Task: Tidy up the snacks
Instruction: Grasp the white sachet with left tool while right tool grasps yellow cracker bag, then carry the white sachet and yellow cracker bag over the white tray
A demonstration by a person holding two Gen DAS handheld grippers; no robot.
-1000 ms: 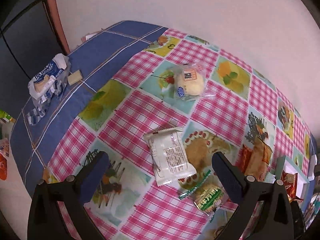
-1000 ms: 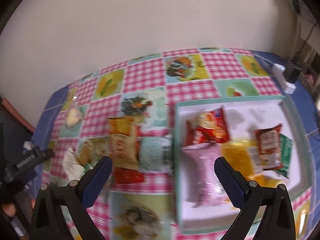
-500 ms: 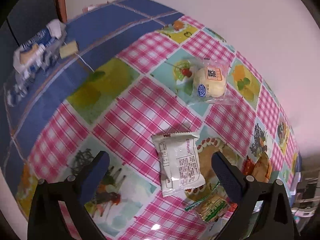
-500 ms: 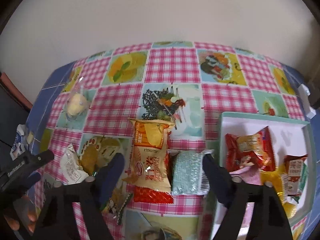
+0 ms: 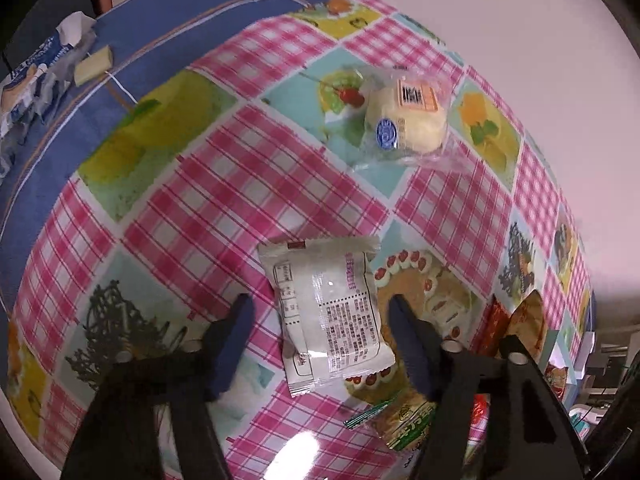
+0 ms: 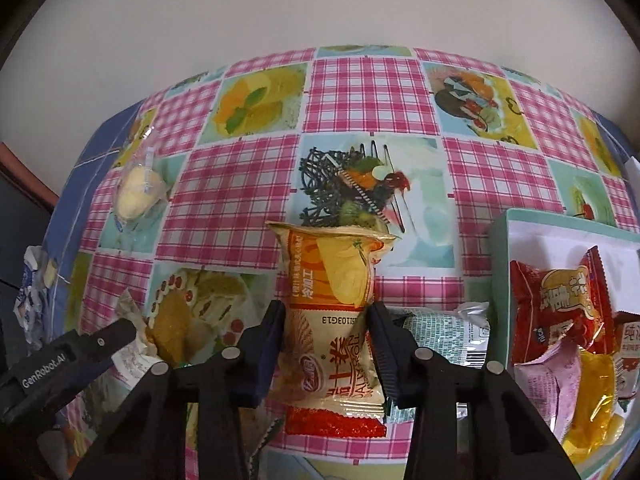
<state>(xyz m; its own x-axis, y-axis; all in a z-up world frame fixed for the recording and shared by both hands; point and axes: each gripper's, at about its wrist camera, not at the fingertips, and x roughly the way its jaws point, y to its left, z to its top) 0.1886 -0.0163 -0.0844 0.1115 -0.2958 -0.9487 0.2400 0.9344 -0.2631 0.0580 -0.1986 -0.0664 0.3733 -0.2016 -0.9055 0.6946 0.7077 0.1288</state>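
My right gripper pitched steeply down, jaws just closing, pinching the orange-and-cream foil snack packet on the checked tablecloth, my left gripper likewise tilted, jaws just narrowing, straddling the white plastic snack pouch (pads apart from it).

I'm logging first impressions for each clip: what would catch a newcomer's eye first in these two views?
The loud pink-checked tablecloth with dessert pictures fills both views. In the right wrist view the right gripper, whose jaws have just been closing, pinches an orange and yellow snack packet, with a tray of red, pink and yellow snacks to its right. In the left wrist view the left gripper straddles a white packet, its jaws also just closing, pads seemingly not yet pressing.
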